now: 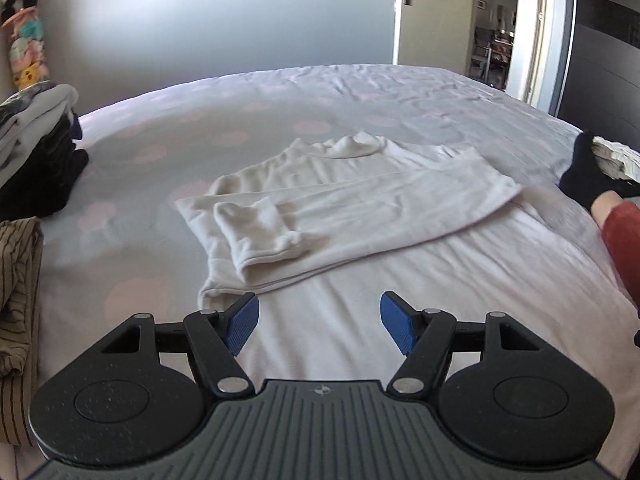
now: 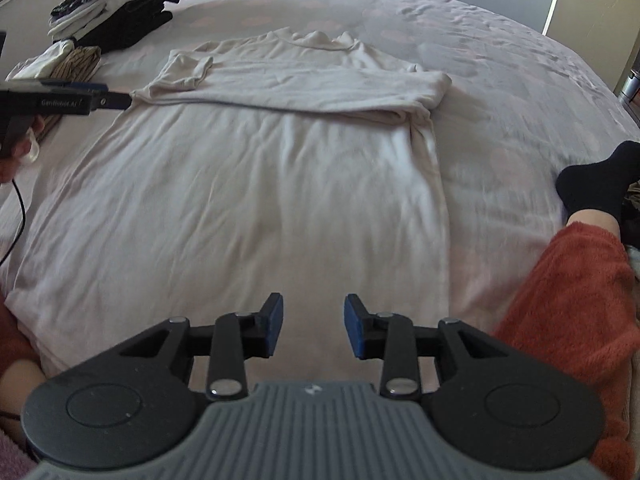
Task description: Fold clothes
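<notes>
A white long-sleeved top (image 2: 248, 184) lies flat on the bed, body towards me, collar at the far end. Both sleeves are folded across its chest (image 2: 300, 84). In the left wrist view the top (image 1: 340, 200) runs at a slant, with a sleeve cuff (image 1: 260, 236) doubled over near its left edge. My left gripper (image 1: 318, 322) hovers wide open just short of that edge, nothing between its blue pads (image 1: 240, 326). From the right wrist view, the left gripper (image 2: 108, 96) is by the top's far left corner. My right gripper (image 2: 314, 324) stands open above the hem, holding nothing.
A stack of folded clothes (image 2: 116, 12) and a brown striped garment (image 1: 16, 300) lie at the bed's left side. A person's foot in a black sock (image 2: 600, 180) and a leg in red fleece (image 2: 572, 304) rest on the right. An open door (image 1: 496, 32) lies beyond the bed.
</notes>
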A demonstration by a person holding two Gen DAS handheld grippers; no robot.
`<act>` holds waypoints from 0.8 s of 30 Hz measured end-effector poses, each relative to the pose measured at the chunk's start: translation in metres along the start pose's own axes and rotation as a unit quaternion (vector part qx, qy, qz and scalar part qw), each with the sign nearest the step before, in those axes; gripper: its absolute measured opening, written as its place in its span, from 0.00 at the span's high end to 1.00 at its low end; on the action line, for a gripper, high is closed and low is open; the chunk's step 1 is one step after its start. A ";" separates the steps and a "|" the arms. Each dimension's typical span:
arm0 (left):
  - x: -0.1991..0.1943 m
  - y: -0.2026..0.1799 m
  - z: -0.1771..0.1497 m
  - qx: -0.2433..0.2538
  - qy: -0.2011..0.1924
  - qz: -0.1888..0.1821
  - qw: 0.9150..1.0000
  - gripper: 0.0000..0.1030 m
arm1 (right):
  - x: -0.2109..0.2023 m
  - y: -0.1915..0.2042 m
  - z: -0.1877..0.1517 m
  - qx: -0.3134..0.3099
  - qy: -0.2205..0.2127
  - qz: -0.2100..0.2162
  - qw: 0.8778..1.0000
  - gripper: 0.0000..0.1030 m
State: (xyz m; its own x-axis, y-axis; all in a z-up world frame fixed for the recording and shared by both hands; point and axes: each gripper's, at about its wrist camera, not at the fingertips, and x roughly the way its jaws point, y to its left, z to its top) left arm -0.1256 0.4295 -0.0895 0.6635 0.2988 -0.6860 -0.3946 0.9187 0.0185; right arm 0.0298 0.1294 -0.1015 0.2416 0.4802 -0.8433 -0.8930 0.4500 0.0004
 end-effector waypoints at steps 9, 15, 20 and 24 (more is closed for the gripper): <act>-0.049 -0.059 -0.017 0.148 0.087 -0.041 0.984 0.23 | -0.016 -0.004 -0.040 -0.078 0.036 0.034 0.996 0.62; -0.074 -0.097 -0.052 0.293 0.187 -0.068 0.935 0.23 | -0.028 -0.008 -0.051 -0.147 0.055 0.043 0.987 0.56; -0.080 -0.117 -0.084 0.371 0.263 -0.070 0.888 0.23 | -0.030 -0.008 -0.057 -0.207 0.079 0.041 0.974 0.51; -0.065 -0.126 -0.104 0.385 0.319 -0.066 0.864 0.23 | -0.023 -0.007 -0.061 -0.238 0.105 0.050 0.964 0.49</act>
State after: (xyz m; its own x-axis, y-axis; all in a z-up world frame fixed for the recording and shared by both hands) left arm -0.1849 0.2676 -0.1226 0.0888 0.2003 -0.9757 0.3594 0.9071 0.2190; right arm 0.0077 0.0692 -0.1147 0.1082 0.3175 -0.9421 -0.9930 -0.0112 -0.1178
